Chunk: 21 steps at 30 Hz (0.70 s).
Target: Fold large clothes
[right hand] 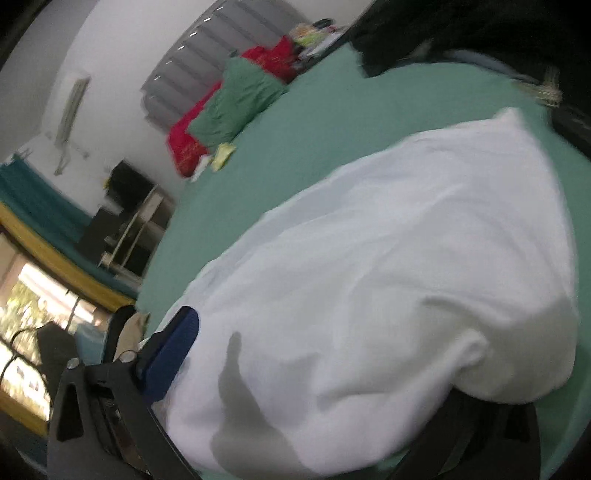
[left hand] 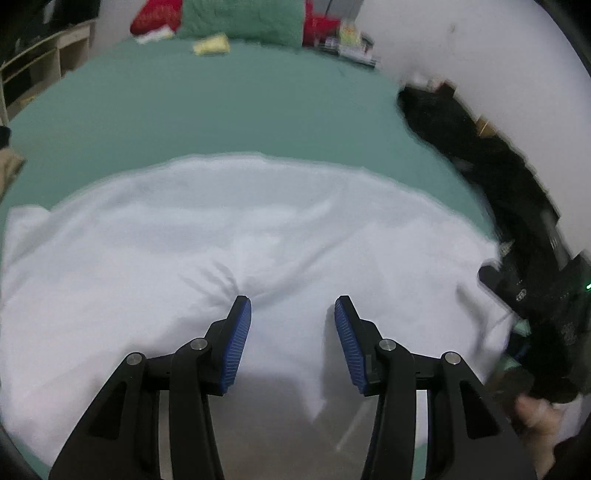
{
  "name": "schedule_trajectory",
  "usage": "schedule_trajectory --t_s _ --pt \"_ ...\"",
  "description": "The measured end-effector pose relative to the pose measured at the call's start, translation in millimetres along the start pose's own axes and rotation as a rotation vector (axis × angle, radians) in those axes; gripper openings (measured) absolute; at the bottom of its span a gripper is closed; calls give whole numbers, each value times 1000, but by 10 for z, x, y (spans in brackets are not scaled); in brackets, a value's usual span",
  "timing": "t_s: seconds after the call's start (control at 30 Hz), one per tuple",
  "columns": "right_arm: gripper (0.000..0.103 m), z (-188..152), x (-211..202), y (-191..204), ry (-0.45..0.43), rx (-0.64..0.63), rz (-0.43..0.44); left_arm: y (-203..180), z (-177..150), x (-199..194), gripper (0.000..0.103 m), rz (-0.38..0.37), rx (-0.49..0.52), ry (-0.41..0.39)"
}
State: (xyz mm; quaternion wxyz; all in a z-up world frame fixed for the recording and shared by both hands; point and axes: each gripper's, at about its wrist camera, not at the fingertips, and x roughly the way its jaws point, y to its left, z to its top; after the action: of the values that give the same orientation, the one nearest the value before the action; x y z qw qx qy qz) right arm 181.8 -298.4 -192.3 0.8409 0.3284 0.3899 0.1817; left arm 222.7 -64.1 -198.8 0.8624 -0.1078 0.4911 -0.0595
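Observation:
A large white garment point(left hand: 229, 236) lies spread on the green bed sheet point(left hand: 221, 107), rumpled near its lower edge. My left gripper point(left hand: 293, 325) hovers low over that edge with its blue pads wide apart. Its left fingertip point(left hand: 242, 306) sits by a pucker of wrinkles, and nothing is pinched. In the right wrist view the same white garment point(right hand: 406, 258) bulges up and drapes over my right gripper point(right hand: 332, 354). Its left blue pad point(right hand: 173, 354) shows beside the cloth. The other finger is hidden under the fabric. The jaws stand wide apart with cloth lying between them.
Green pillow point(left hand: 243, 18) and red pillow point(left hand: 155, 16) lie at the head of the bed beside a small yellow item point(left hand: 211, 45). A wooden shelf point(left hand: 33, 70) stands at the left. Dark clothing point(left hand: 461, 129) lies along the right edge by the white wall.

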Motion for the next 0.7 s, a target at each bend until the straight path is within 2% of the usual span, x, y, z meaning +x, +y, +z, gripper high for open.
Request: schedule_trajectory --t_s 0.03,0.07,0.1,0.17,0.33,0.43,0.57,0.7 --pt "54 7 70 18 16 -3 -18 -33 -25 76 50 24 17 8" --pt "41 25 122 12 34 6 -19 -85 -48 95 50 56 48 -14" --pt "39 43 143 15 31 18 7 -145 -67 108 50 88 76 -23" --pt "28 82 135 118 29 -22 -8 -198 -81 122 50 115 90 -24" --pt "21 193 66 585 11 -190 -49 -135 -19 93 50 67 78 15" --pt "19 217 24 1002 -1 -303 -77 83 68 -73 50 -8 -4 34" --pt "19 196 73 1542 2 -451 -134 478 144 -559 50 -9 -17 -46" --pt "19 28 240 2041 23 -592 -173 943 185 -1030 50 29 2 -93"
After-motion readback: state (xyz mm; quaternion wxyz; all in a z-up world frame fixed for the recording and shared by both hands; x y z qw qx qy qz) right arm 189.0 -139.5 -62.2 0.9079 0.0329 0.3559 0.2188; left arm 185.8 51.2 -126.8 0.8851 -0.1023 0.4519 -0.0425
